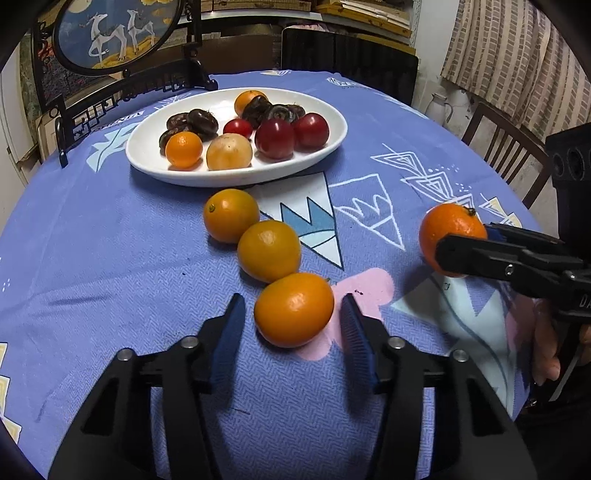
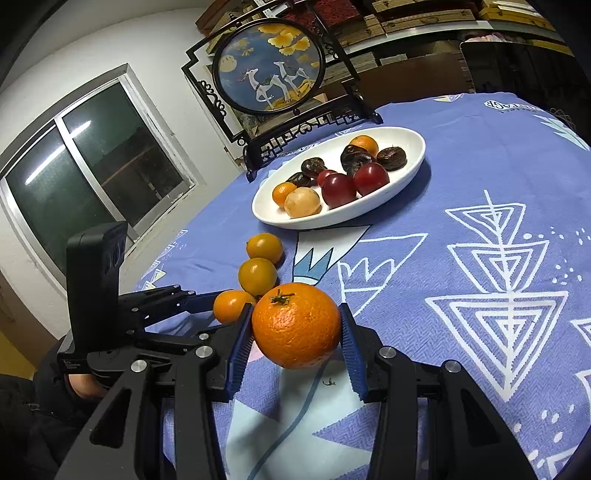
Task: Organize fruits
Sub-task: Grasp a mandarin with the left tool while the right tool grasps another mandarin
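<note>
Three small oranges lie in a diagonal row on the blue cloth below a white oval plate [image 1: 236,181] [image 2: 332,221]. The nearest small orange [image 1: 293,309] [image 2: 231,310] sits between the blue pads of my left gripper [image 1: 291,299] [image 2: 221,310], which is open; a narrow gap shows on each side. The middle one [image 1: 268,251] and the far one [image 1: 231,215] lie free. My right gripper [image 2: 296,308] [image 1: 463,236] is shut on a larger stemmed mandarin [image 2: 295,325] [image 1: 448,229], close over the cloth at the right.
The plate holds small oranges, red fruits, dark brown ones and a pale yellow one. A framed round deer picture [image 1: 114,33] [image 2: 269,70] stands behind it. Chairs [image 1: 498,144] ring the round table. A person's hand [image 1: 546,343] grips the right tool.
</note>
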